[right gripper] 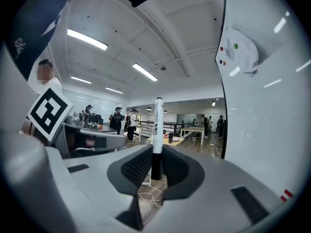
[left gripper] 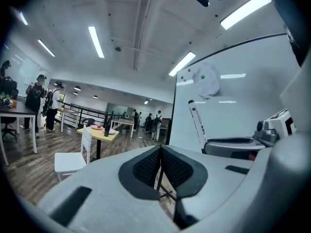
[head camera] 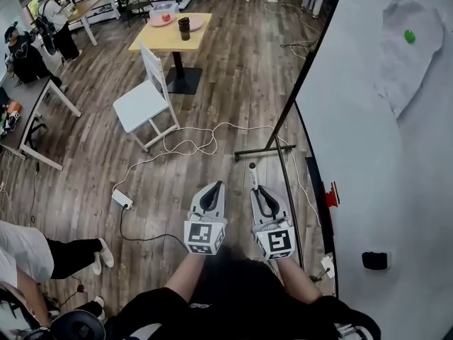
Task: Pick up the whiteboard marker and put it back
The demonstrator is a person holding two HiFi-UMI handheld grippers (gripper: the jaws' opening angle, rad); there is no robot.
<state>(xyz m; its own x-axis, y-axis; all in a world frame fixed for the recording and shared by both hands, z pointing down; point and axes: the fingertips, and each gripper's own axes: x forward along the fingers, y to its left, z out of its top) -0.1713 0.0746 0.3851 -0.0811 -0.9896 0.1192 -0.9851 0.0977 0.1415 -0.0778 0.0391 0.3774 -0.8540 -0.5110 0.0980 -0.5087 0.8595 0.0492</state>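
My right gripper (right gripper: 155,160) has its fingers clamped on the whiteboard marker (right gripper: 157,125). The marker stands upright between them, its dark end in the grip and its white barrel rising toward twelve o'clock. My left gripper (left gripper: 160,152) carries nothing, its fingers pressed together at the tips. In the head view both sit side by side above the wooden floor (head camera: 233,83), with the whiteboard (head camera: 382,154) at three o'clock.

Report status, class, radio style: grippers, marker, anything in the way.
Left gripper shut, empty. Right gripper shut on whiteboard marker, standing up between fingers. Whiteboard close on right; stand foot on floor ahead.
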